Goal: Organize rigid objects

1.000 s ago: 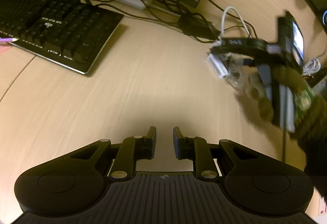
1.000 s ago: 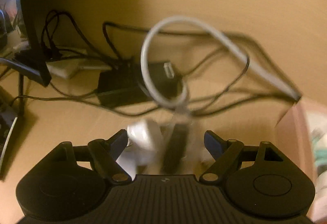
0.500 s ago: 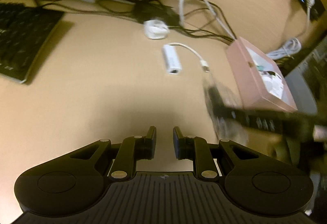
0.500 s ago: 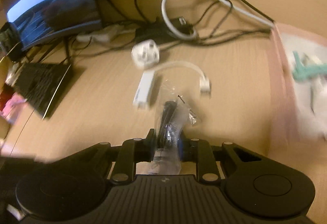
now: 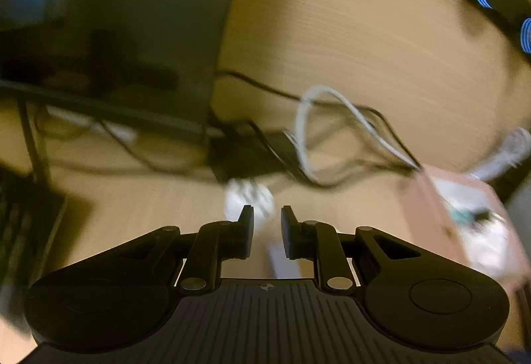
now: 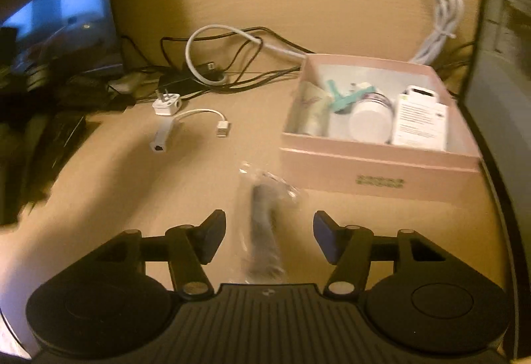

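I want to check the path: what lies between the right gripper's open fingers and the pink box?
In the right wrist view, a clear plastic bag with a dark part lies on the desk between the right gripper and the pink box; it is blurred.

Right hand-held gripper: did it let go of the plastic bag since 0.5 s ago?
Yes. The right hand-held gripper is now open, and the bag lies loose between the fingers on the desk, near the pink box.

no text could be read. a dark printed label stood on the front wall of the pink box, and a white card inside that box carried print, both too blurred.
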`<action>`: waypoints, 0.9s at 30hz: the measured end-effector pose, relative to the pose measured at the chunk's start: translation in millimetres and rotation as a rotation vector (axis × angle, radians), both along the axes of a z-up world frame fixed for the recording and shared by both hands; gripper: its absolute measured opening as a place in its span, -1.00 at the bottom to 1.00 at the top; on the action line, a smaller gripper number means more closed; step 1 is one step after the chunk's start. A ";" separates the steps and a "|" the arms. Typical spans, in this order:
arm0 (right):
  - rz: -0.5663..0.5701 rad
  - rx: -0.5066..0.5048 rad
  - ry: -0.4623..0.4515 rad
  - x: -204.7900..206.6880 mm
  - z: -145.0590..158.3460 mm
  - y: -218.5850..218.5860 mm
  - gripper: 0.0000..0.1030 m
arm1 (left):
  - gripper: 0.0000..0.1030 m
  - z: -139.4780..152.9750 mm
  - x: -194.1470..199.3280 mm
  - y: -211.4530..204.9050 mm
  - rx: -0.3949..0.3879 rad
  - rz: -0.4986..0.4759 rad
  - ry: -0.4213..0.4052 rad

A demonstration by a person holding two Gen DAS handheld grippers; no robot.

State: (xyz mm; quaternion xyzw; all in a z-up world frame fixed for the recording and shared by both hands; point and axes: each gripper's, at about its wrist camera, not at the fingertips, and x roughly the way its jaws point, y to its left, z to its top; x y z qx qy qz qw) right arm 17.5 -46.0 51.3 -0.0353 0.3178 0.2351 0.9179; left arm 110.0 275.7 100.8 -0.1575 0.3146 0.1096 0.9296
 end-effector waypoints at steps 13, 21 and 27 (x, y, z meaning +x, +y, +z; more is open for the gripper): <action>-0.038 -0.068 0.044 -22.4 -20.9 -25.4 0.14 | -0.62 -32.8 49.8 27.3 -0.055 0.106 -0.017; -0.019 -0.067 0.052 -15.4 -22.6 -26.8 0.14 | -0.53 -38.8 29.6 2.1 -0.046 -0.028 0.037; 0.018 -0.065 0.049 -13.0 -23.4 -20.7 0.14 | -0.53 -37.0 -7.9 -24.6 -0.065 -0.142 0.041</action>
